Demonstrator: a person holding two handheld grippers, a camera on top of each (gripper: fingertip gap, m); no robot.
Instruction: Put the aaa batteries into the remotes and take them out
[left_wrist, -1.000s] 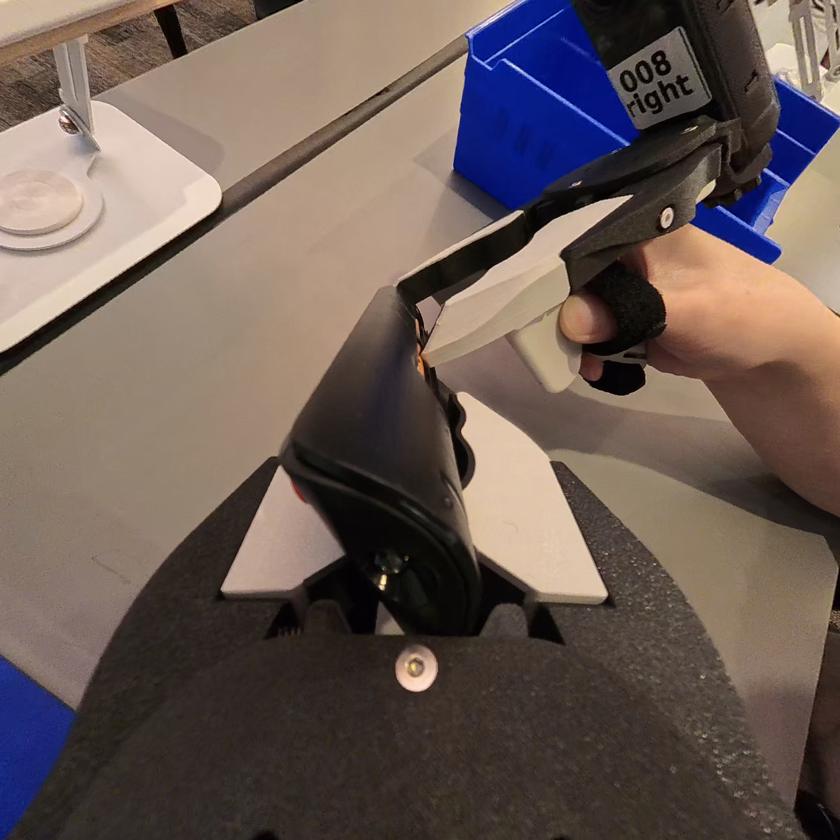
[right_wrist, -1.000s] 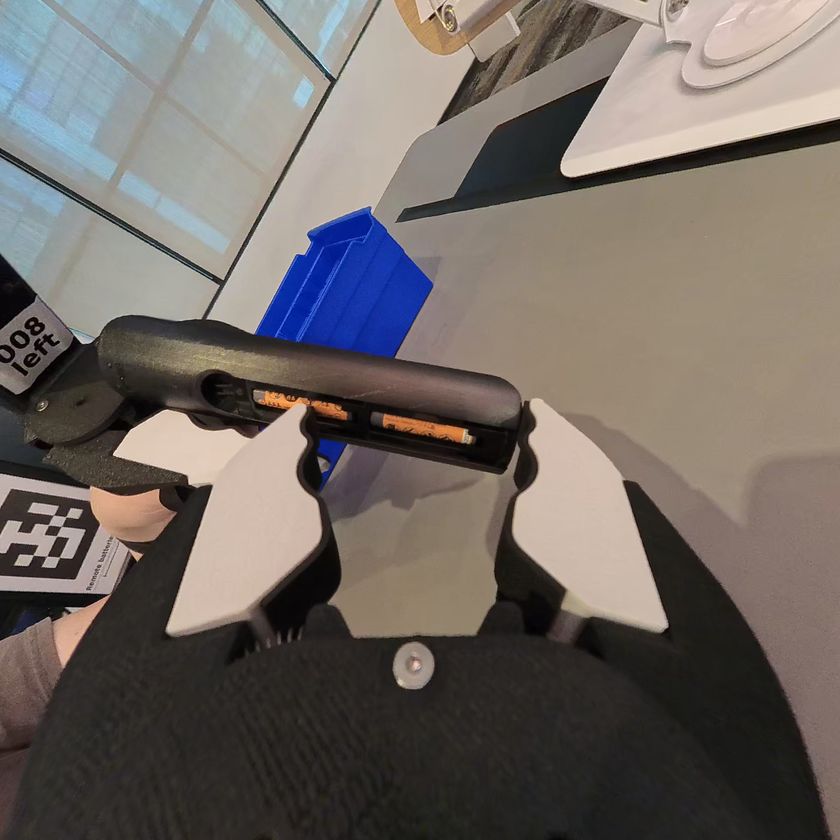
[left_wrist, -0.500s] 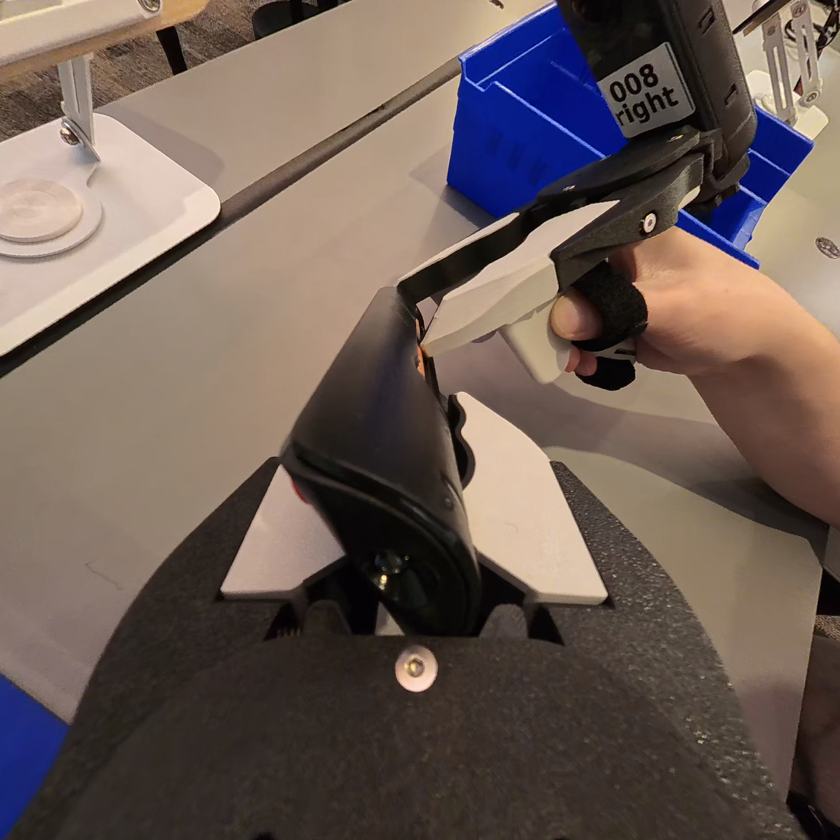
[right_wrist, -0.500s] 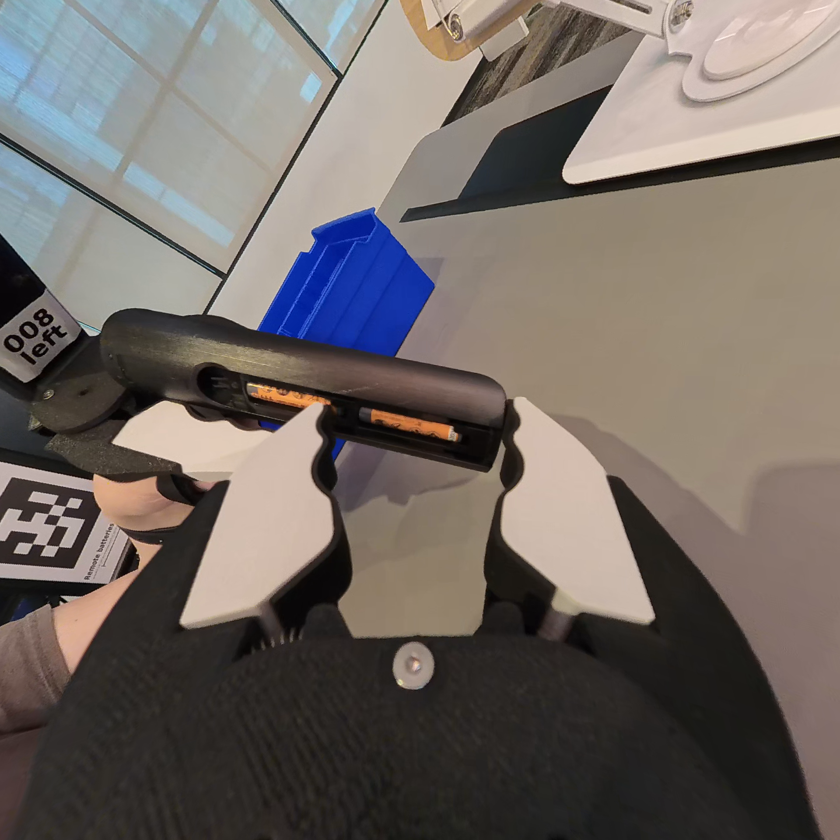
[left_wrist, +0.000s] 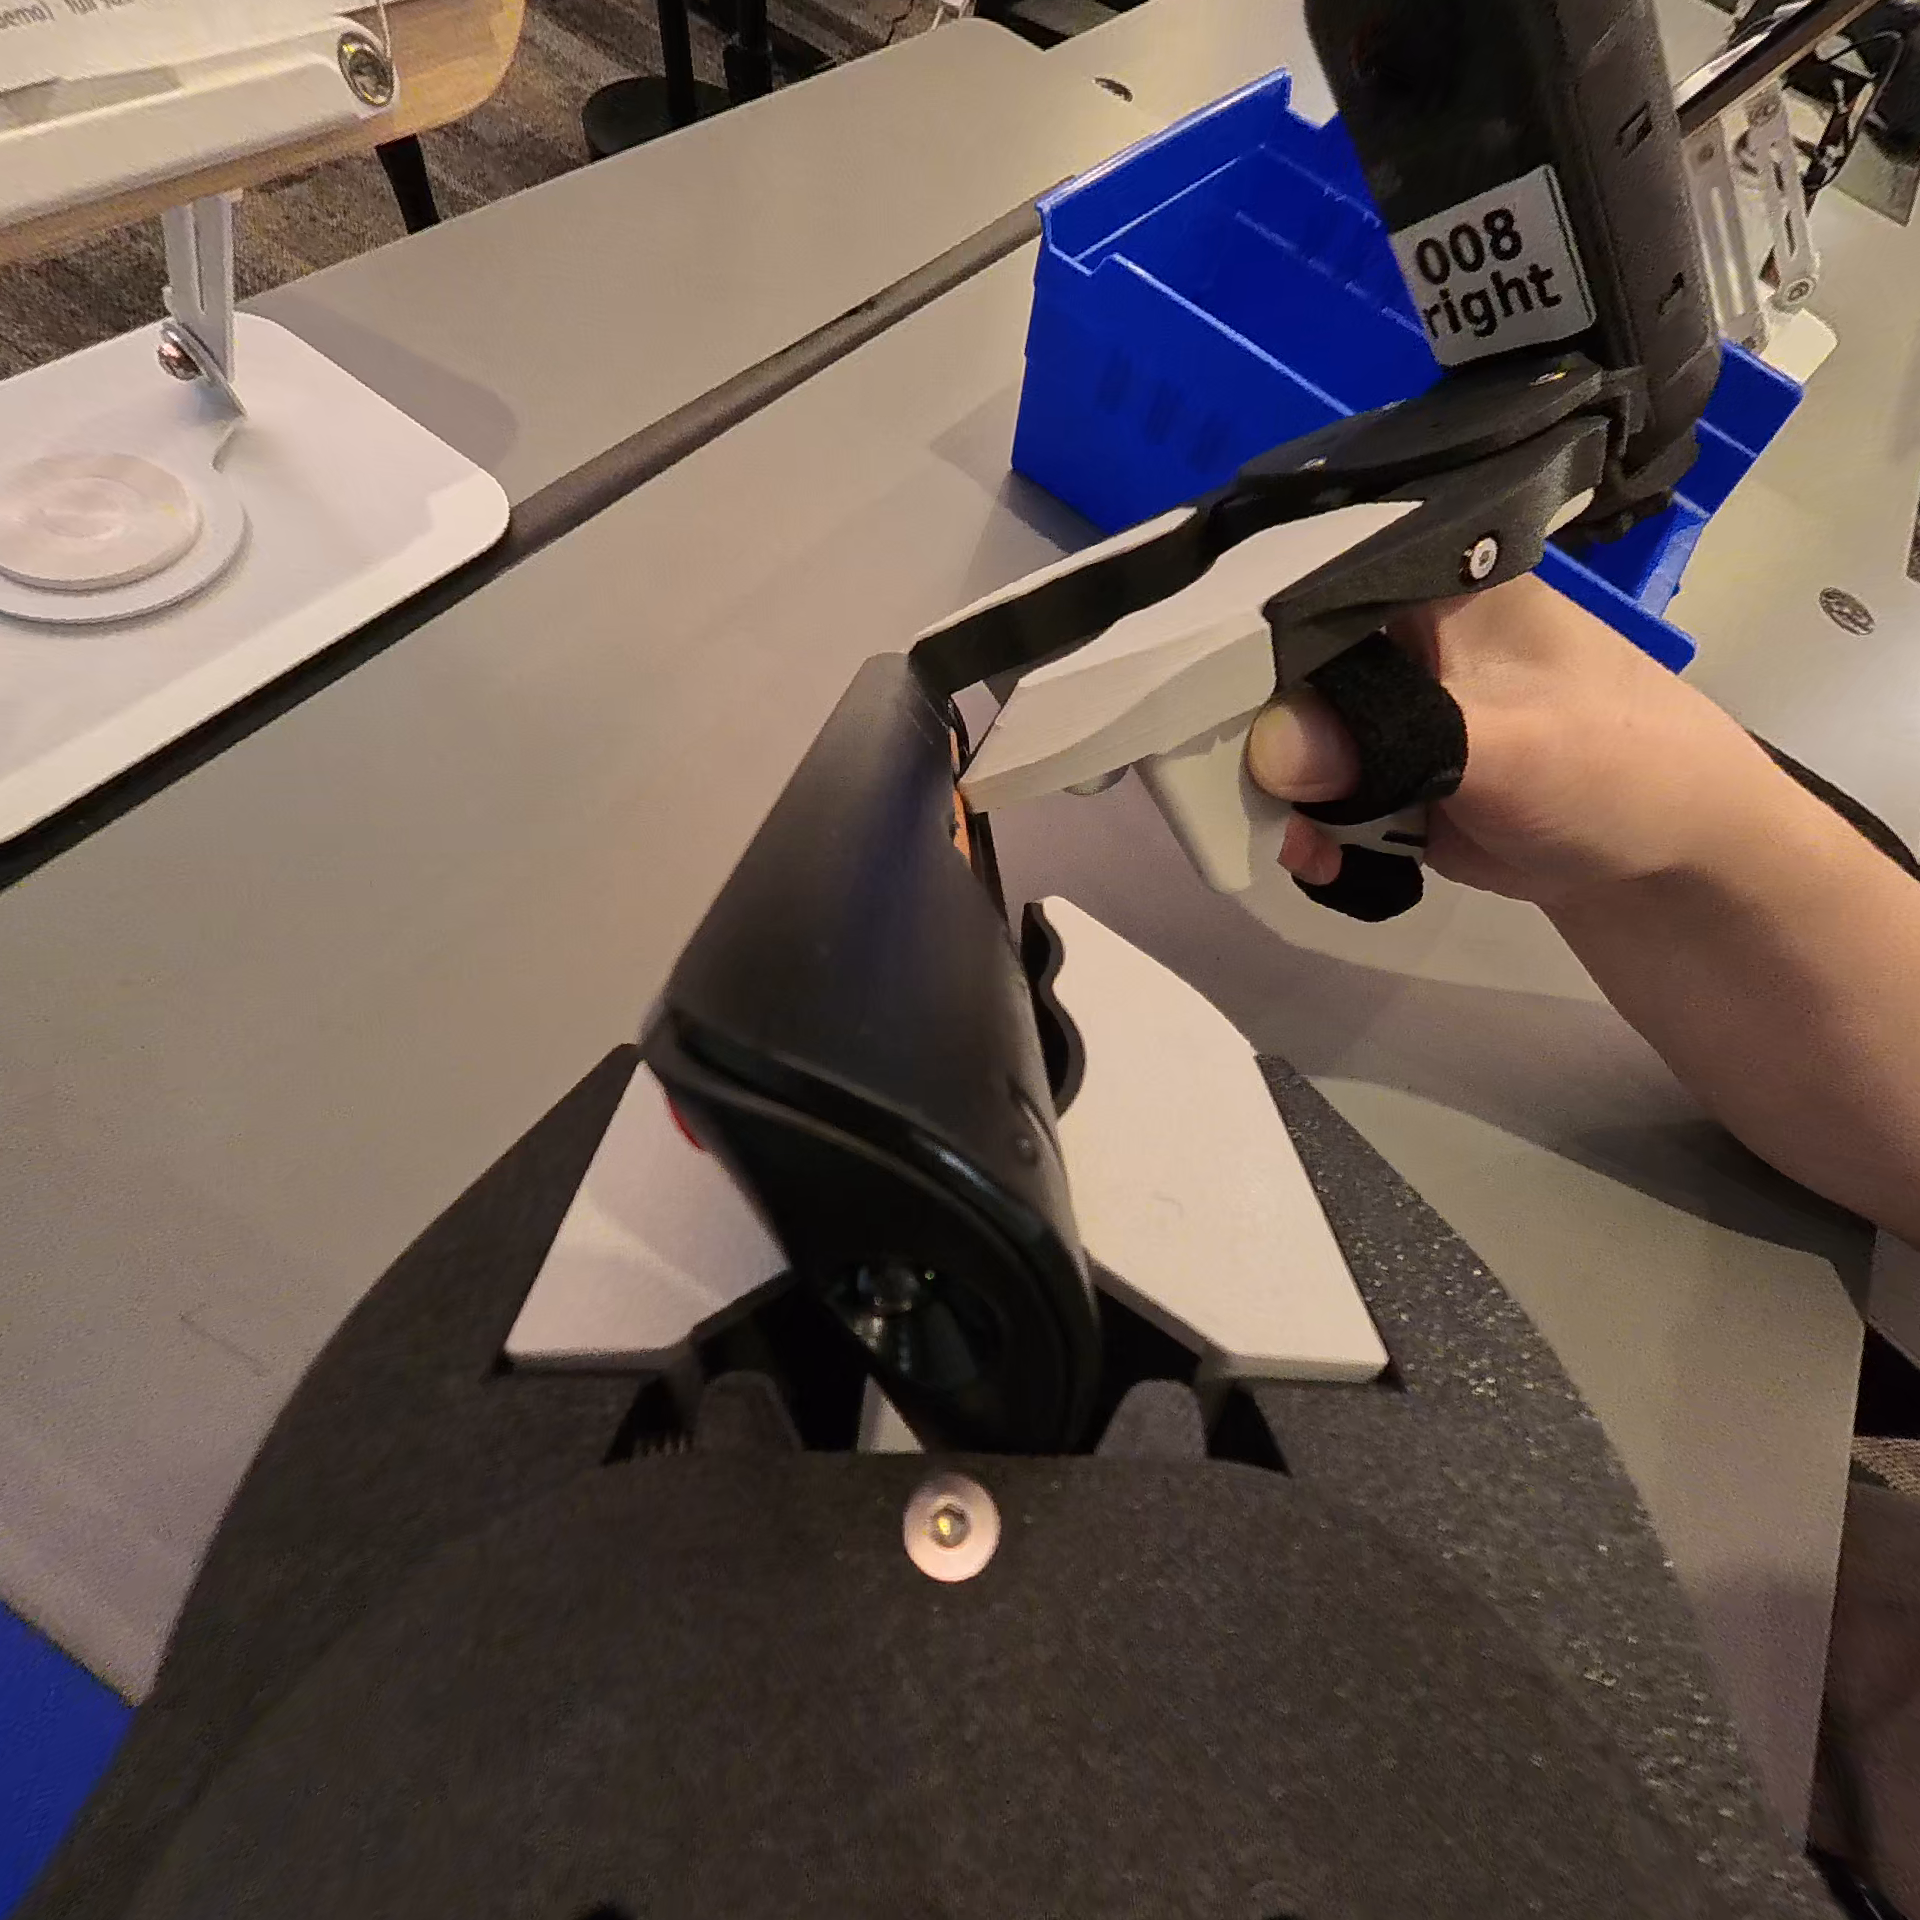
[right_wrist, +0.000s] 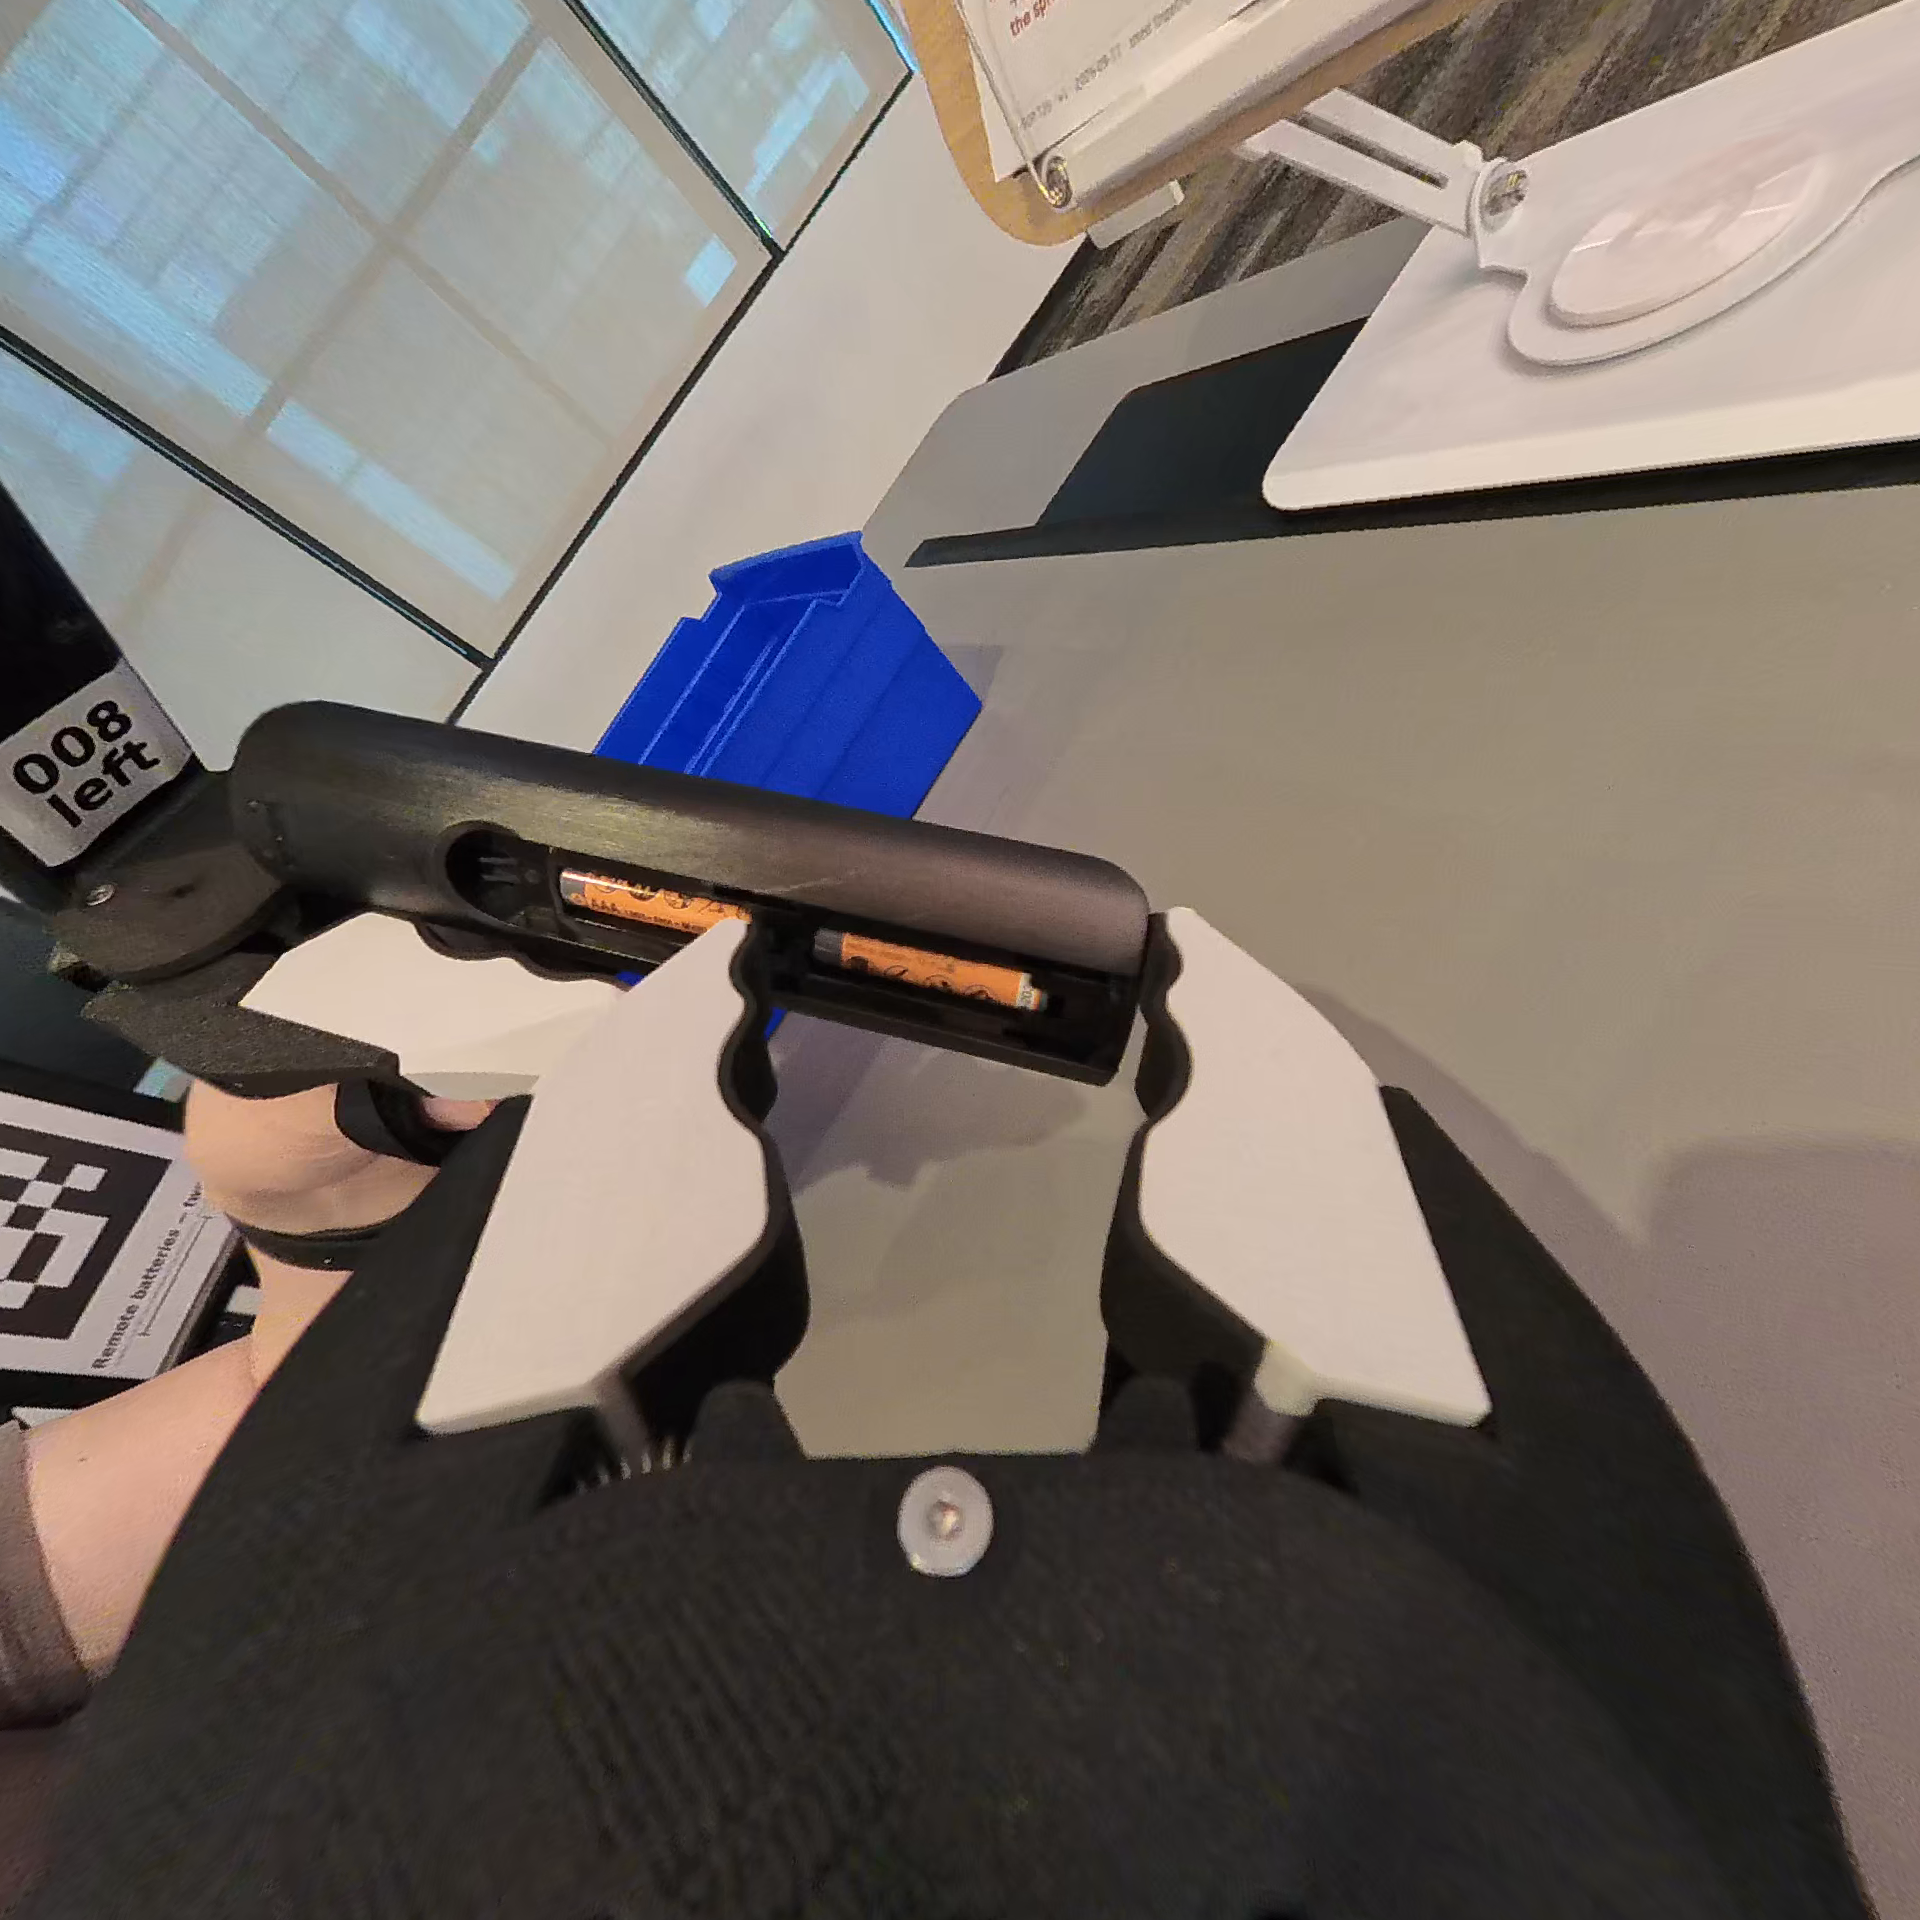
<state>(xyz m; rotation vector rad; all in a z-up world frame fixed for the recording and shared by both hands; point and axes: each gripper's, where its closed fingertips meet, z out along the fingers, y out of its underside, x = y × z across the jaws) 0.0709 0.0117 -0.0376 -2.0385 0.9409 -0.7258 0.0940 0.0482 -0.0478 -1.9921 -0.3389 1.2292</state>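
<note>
Batteries sit end to end in the uncovered compartment of a black remote (right_wrist: 686, 831): one orange AAA battery (right_wrist: 935, 971) near the remote's free end, a second orange battery (right_wrist: 649, 899) deeper in, partly hidden behind a grey fingertip. The remote is held clear above the grey table (right_wrist: 1455, 831), its far end clamped in the left gripper (left_wrist: 940, 1174), whose two grey fingers press against its sides in the left wrist view.

The right gripper (right_wrist: 951, 977) stands with its jaws spread apart and holding nothing, one fingertip at the middle of the compartment and the other just off the remote's free end. From the left wrist view the same right gripper (left_wrist: 961, 727) reaches in from the right, its tips at the remote's upper end, worked by a person's hand (left_wrist: 1538, 769).

A blue bin (left_wrist: 1195, 343) rests on the table beyond the right gripper. Another blue bin (right_wrist: 810, 696) lies behind the remote in the right wrist view. A white stand base (left_wrist: 208, 540) with a round disc sits at the table's far left, and a card with a black-and-white marker (right_wrist: 73, 1247) lies below the left gripper's handle.
</note>
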